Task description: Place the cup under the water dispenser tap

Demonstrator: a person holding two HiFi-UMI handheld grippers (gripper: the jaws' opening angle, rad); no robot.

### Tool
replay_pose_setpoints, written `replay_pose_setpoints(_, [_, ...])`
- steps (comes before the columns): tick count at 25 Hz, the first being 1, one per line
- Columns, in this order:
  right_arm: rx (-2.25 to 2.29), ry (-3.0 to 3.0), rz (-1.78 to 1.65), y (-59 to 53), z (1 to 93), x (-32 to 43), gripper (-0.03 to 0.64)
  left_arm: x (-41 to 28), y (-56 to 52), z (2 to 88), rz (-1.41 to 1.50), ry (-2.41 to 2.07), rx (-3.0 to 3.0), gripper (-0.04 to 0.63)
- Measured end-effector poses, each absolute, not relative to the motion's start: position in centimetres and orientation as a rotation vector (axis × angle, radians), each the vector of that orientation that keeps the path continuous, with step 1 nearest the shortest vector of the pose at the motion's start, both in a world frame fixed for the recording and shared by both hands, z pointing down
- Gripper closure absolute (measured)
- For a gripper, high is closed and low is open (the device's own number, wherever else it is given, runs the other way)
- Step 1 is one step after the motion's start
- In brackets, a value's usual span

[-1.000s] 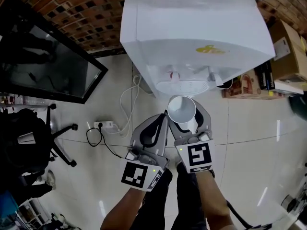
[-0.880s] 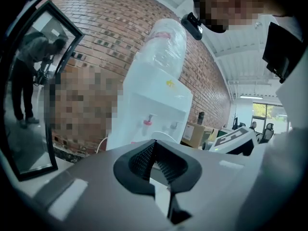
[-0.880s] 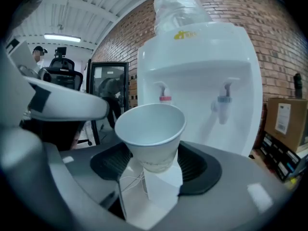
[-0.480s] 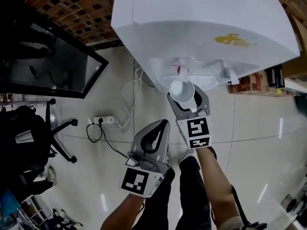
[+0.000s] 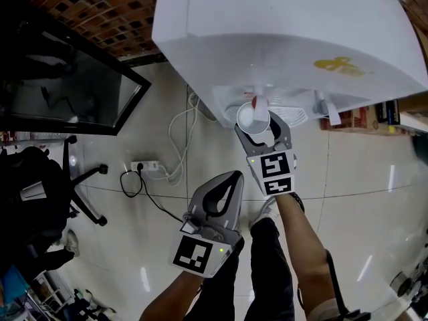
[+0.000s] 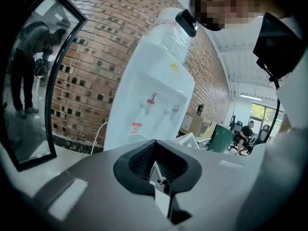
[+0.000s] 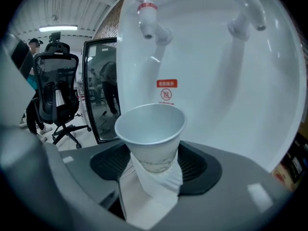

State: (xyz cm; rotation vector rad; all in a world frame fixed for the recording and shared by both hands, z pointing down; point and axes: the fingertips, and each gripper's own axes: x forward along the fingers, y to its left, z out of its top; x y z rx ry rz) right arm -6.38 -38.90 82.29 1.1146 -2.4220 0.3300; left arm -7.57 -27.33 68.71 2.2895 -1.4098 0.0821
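Observation:
A white paper cup (image 5: pixel 253 117) stands upright between the jaws of my right gripper (image 5: pixel 261 131), which is shut on its lower part. The cup's mouth sits just below the red-handled tap (image 5: pixel 257 101) of the white water dispenser (image 5: pixel 281 39), over the drip tray (image 5: pixel 291 118). In the right gripper view the empty cup (image 7: pixel 151 129) is below the red tap (image 7: pixel 150 22), with a second tap (image 7: pixel 245 8) to its right. My left gripper (image 5: pixel 217 199) hangs back nearer my legs, shut and empty; in its own view the left gripper (image 6: pixel 156 170) faces the dispenser (image 6: pixel 154 90).
A black-framed glass panel (image 5: pixel 60 79) leans on the brick wall (image 5: pixel 100 12) at left. A power strip (image 5: pixel 148 171) with cables lies on the tiled floor, beside an office chair (image 5: pixel 47 192). Cardboard boxes (image 5: pixel 401 112) stand right of the dispenser.
My right gripper has carried the cup forward and down, from in front of the dispenser to under its red tap. The left gripper has dropped back lower in the picture.

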Motion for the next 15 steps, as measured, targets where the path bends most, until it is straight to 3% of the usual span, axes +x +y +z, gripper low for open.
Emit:
replay_pose_setpoints(7, [1.091,-2.435,0.384,-39.29,82.84,-6.82,0.296,-7.6,-27.67,68.84,0.093,-1.4,2.297,0.611])
replay_pose_setpoints(10, [1.076,-2.446,0.44,-38.95,83.29,-6.95,0.226,-7.48,-27.58,68.99,0.102,-1.384,2.303,0.611])
replay_pose_setpoints(15, [1.083,-2.454,0.419,-38.54,82.61,-6.75,0.221,-8.03,-27.36,69.08,0.117,-1.396,2.296,0.611])
